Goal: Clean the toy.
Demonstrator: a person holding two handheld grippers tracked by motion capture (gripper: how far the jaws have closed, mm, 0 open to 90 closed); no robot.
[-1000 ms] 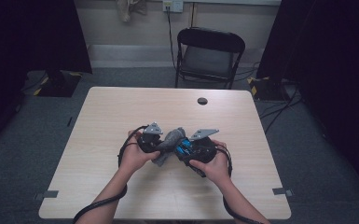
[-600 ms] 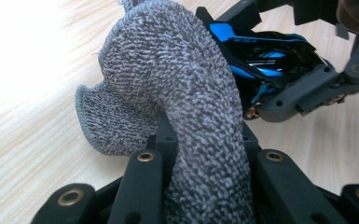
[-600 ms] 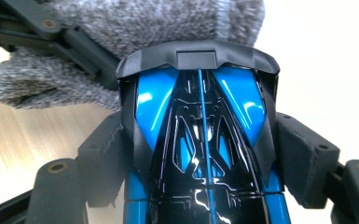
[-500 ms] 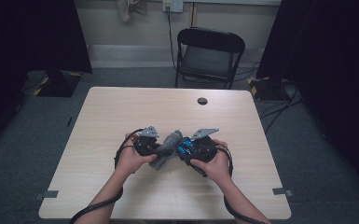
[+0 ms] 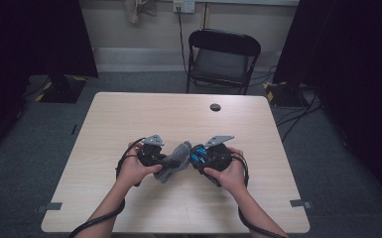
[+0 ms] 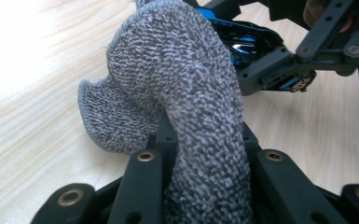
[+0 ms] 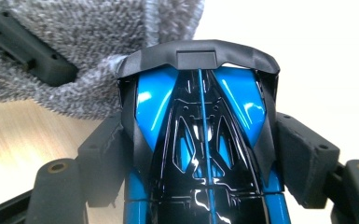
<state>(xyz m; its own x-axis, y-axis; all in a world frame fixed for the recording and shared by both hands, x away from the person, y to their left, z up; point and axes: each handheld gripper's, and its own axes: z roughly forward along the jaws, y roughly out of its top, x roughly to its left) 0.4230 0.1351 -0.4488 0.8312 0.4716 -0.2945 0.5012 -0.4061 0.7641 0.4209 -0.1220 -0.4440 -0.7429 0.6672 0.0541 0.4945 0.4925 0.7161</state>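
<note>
A grey knitted sock (image 5: 176, 161) hangs between both hands at the table's near middle. My left gripper (image 5: 159, 158) is shut on it. In the left gripper view the sock (image 6: 186, 93) rises from between the jaws of that gripper (image 6: 210, 179) and curls over to the left. My right gripper (image 5: 202, 157) is shut on a glossy blue and black toy car (image 5: 197, 154). In the right gripper view the car (image 7: 200, 121) sits nose-up between the pads (image 7: 107, 154), with the sock (image 7: 74, 56) lying against its front left corner.
The pale wooden table (image 5: 129, 114) carries a small black round thing (image 5: 215, 107) near its far edge. A black folding chair (image 5: 222, 54) stands behind the table. Cables run over the grey floor at the right (image 5: 297, 114).
The left hand with the sock has edged slightly to the near left. Both grips stay as they were.
</note>
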